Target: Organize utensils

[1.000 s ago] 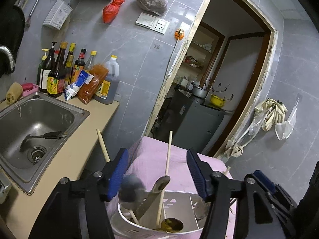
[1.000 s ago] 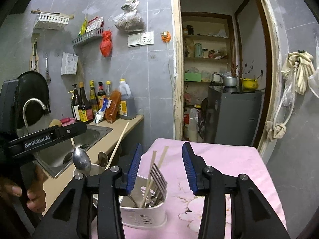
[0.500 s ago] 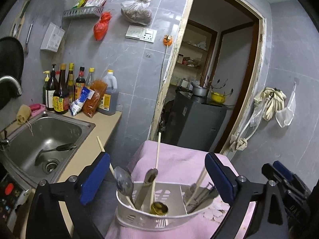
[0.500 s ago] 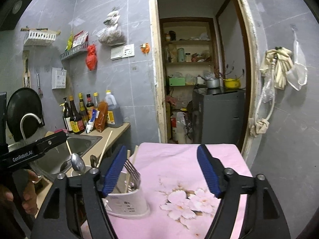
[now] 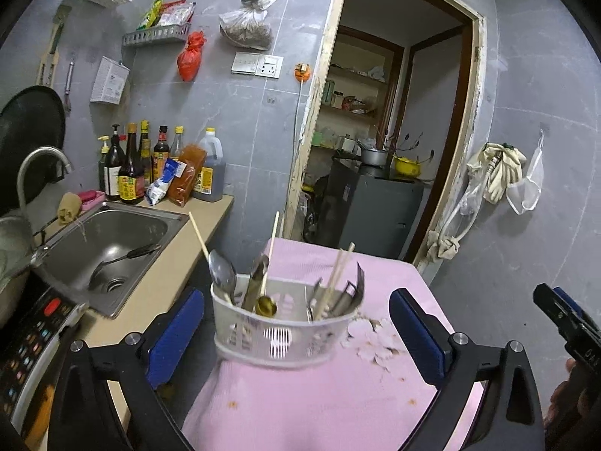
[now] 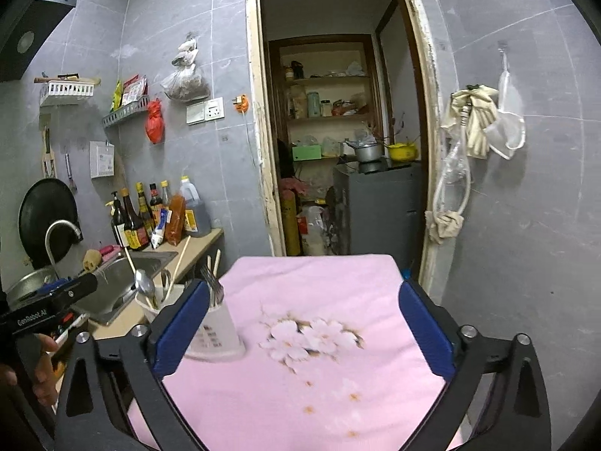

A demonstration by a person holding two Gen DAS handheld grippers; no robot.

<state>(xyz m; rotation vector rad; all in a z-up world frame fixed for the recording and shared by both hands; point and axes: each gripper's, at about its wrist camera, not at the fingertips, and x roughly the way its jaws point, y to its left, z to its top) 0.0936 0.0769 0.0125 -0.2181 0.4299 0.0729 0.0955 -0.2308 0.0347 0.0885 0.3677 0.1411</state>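
Left wrist: left hand-held gripper (image 5: pixel 296 332) tilted downward, gaping before caddy (image 5: pixel 281 332).

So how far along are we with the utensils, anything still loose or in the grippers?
Mostly done, it seems: spoons, chopsticks and forks stand in the white caddy on the pink cloth. Nothing in hand: the left gripper and right gripper have just opened and hold nothing. Possibly left: a dark-handled utensil lies in the sink.
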